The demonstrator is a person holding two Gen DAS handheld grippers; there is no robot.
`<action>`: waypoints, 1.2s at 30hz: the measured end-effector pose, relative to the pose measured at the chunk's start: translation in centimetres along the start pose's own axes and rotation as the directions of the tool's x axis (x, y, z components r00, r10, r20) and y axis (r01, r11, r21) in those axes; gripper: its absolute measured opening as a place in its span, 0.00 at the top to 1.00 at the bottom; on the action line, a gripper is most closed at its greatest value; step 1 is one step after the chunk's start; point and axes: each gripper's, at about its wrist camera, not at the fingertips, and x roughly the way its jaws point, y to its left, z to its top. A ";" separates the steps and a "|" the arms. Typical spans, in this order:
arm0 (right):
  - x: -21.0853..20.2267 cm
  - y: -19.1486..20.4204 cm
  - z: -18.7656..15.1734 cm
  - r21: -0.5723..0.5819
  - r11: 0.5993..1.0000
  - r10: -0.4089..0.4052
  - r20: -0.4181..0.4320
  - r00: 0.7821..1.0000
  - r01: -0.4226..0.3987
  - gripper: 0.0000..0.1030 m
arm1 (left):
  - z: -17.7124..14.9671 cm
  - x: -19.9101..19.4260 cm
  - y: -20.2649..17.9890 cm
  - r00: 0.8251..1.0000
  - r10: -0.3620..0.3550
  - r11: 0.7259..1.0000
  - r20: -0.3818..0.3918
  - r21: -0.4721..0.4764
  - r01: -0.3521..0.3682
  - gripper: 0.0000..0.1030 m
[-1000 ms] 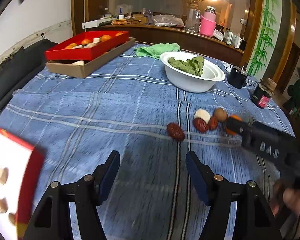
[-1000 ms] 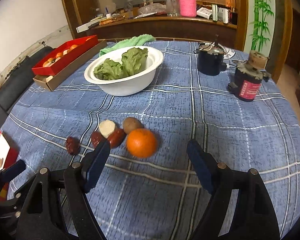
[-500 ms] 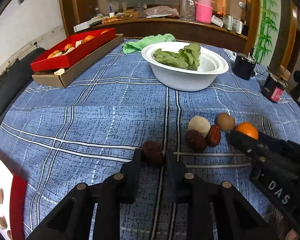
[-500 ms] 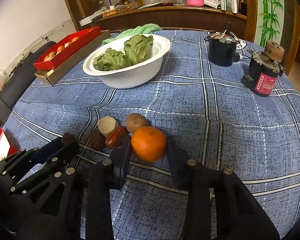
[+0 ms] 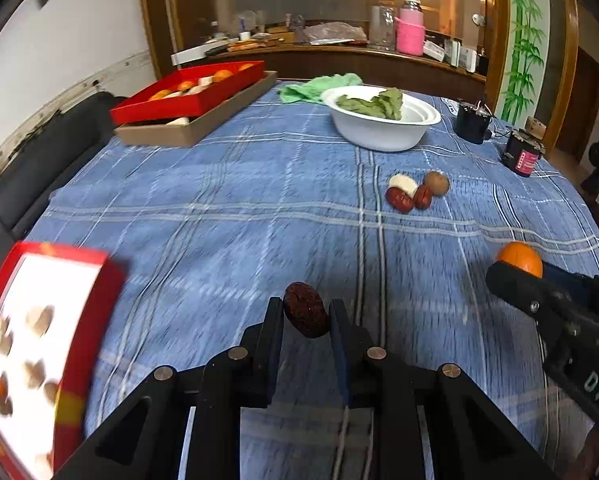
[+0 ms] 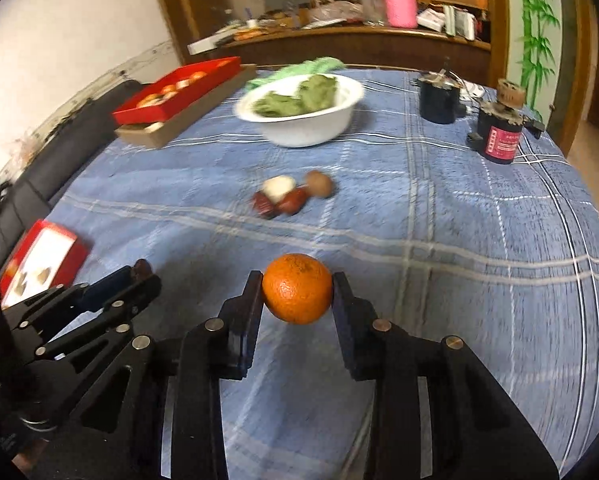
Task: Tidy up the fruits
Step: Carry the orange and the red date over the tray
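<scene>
My left gripper [image 5: 305,316] is shut on a wrinkled dark red date [image 5: 305,314], held above the blue checked cloth. My right gripper [image 6: 297,294] is shut on an orange [image 6: 297,294], also lifted off the cloth; that orange [image 5: 519,262] shows at the right edge of the left wrist view. A small heap stays on the cloth: two red dates [image 5: 409,199], a white piece [image 5: 403,182] and a brown round fruit [image 5: 436,182]. A red box with a white inside [image 5: 39,344] holding several fruits lies at the near left.
A white bowl of green leaves [image 5: 383,120] stands beyond the heap. A red tray on a brown box [image 5: 191,96] sits at the far left. A black pot [image 6: 439,98] and a dark jar with a red label [image 6: 499,130] stand at the far right.
Both grippers closed, the left on the date and the right on the orange, then lifted them and drew back toward the near side. The red box has come further into view.
</scene>
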 end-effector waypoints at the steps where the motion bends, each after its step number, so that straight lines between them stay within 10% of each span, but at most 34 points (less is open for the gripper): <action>1: -0.4 0.6 -0.4 -0.007 1.000 0.007 0.003 1.000 -0.007 0.69 | -0.6 -0.6 0.4 1.000 0.002 1.000 0.003 -0.003 -0.002 0.78; 36: -4.9 11.5 -9.1 -0.126 0.984 0.126 -0.012 0.992 -0.127 0.68 | -10.4 -10.0 10.7 0.999 0.033 0.990 0.032 -0.141 -0.029 0.79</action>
